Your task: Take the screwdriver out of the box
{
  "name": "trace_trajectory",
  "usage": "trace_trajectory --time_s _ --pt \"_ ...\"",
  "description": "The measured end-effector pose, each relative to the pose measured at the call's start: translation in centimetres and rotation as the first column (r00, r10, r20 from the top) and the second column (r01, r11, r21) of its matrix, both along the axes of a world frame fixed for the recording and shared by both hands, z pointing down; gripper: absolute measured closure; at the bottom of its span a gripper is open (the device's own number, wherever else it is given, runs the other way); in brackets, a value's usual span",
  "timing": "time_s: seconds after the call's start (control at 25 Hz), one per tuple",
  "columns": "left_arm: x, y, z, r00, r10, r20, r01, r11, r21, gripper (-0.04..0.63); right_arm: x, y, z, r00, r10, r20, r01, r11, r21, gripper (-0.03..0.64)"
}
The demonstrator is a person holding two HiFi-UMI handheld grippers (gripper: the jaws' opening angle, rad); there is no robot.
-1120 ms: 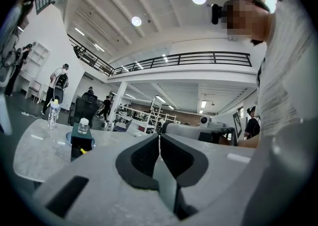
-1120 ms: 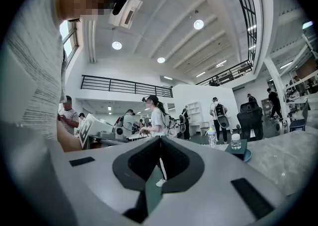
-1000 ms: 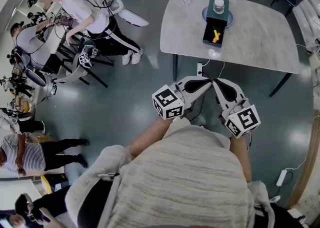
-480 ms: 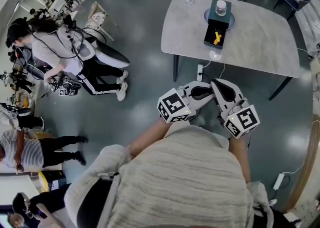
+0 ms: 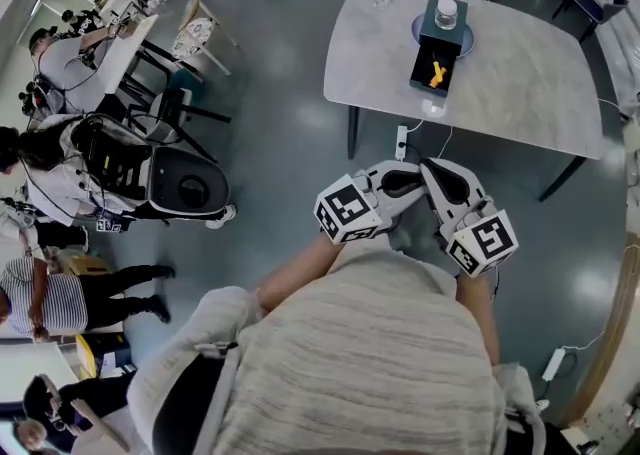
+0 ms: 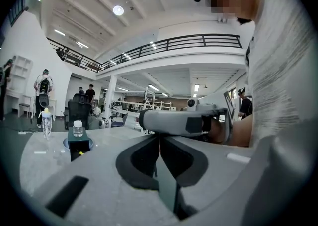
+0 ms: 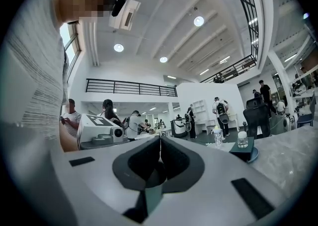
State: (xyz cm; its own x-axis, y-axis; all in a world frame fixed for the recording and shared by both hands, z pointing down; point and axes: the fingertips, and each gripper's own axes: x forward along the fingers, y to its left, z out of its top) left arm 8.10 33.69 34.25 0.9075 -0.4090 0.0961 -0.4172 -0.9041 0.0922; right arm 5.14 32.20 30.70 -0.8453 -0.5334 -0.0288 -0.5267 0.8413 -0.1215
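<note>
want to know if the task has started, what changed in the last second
The left gripper shifted slightly right, toward the right gripper. A person in the background walked off to the left. Unchanged: both grippers shut and empty, held short of the table; the screwdriver lies in the box.

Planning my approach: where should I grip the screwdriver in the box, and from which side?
Probably its yellow handle, from above: the screwdriver lies in the open box, walls closing off its sides, and a jar stands on the covered far part.
</note>
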Motion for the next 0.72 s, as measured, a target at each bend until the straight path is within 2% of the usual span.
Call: trace_trajectory --time_s 0.28,0.72 --pt "-0.5 -3.1 0.4 1.0 -0.007 -0.024 0.007 1.0 -0.024 0.572 0.0 -2.6 0.5 1.0 0.024 -0.018 -0.024 1.0 -0.012 0.606" --pt "-4.4 -13.4 0.9 0.996 -0.047 -0.075 0.043 0.997 -0.058 0.572 -2.4 -11.5 1.3 0.997 0.048 -0.058 -0.051 0.998 -0.038 0.606"
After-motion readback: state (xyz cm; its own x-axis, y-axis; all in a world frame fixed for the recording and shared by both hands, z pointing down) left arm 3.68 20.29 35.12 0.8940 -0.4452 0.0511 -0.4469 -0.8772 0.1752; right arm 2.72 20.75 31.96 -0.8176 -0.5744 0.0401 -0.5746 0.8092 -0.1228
